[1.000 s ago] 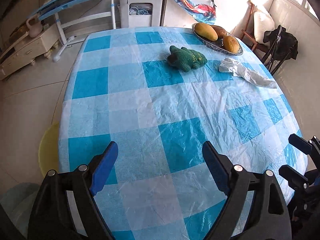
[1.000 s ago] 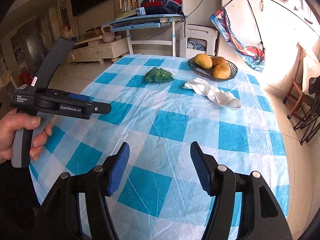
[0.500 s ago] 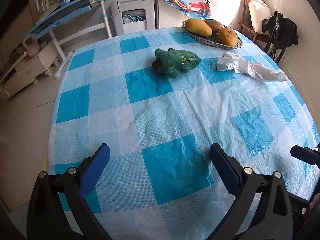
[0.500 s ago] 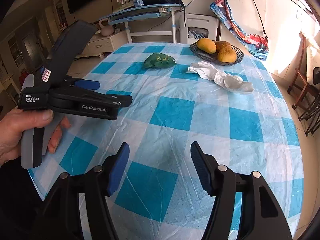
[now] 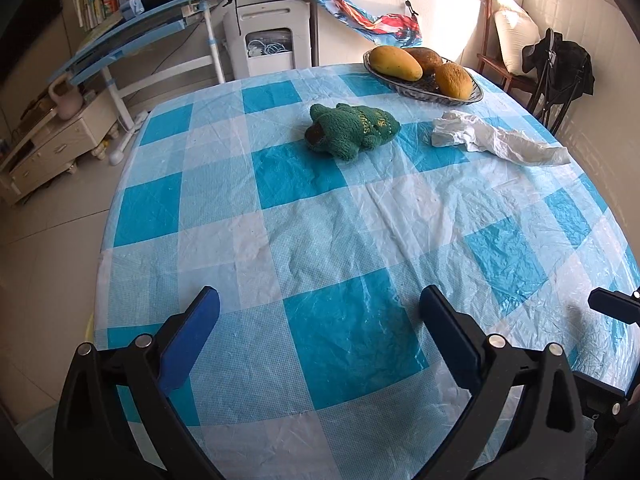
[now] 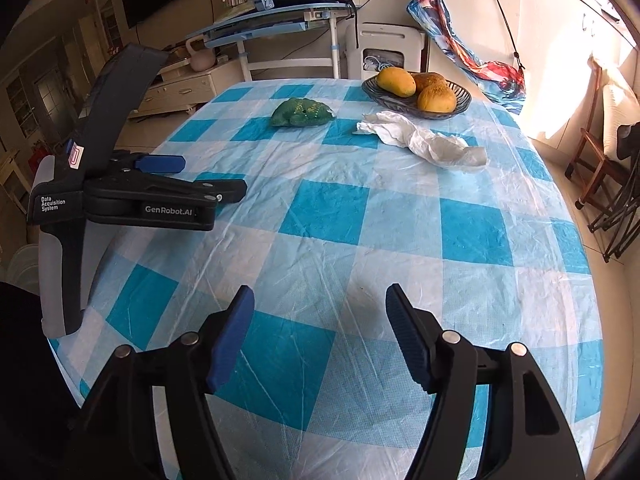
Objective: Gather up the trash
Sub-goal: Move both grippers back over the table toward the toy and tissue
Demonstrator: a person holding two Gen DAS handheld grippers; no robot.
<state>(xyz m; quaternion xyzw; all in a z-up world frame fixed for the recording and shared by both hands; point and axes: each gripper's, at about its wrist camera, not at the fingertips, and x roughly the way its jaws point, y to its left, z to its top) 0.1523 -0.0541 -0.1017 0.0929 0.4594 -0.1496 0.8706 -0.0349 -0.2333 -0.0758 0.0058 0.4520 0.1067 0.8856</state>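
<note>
A crumpled white wrapper [image 5: 492, 140] [image 6: 420, 140] lies on the blue-checked table [image 5: 240, 240] [image 6: 480, 220], in front of the fruit bowl. My left gripper [image 5: 320, 332] hovers over the near edge, open wide, with only cloth between its fingers. In the right wrist view it [image 6: 214, 176] hangs at the left, far from the wrapper. My right gripper [image 6: 320, 320] is also over the near edge. Its jaws are opening and hold nothing. One of its fingertips [image 5: 612, 306] shows at the right edge of the left wrist view.
A green plush toy [image 5: 352, 130] [image 6: 302, 112] lies left of the wrapper. Behind both stands a bowl [image 5: 460, 96] [image 6: 460, 108] of mangoes. Dark folding chairs [image 6: 616, 208] stand to the right. A desk [image 6: 280, 20] and a white appliance [image 5: 272, 44] stand beyond the table. A yellow sliver [image 5: 91, 322] shows below the left edge.
The left gripper's jaws have spread wider. In the right wrist view the left gripper has slid right and up, and the hand holding it has dropped out of sight.
</note>
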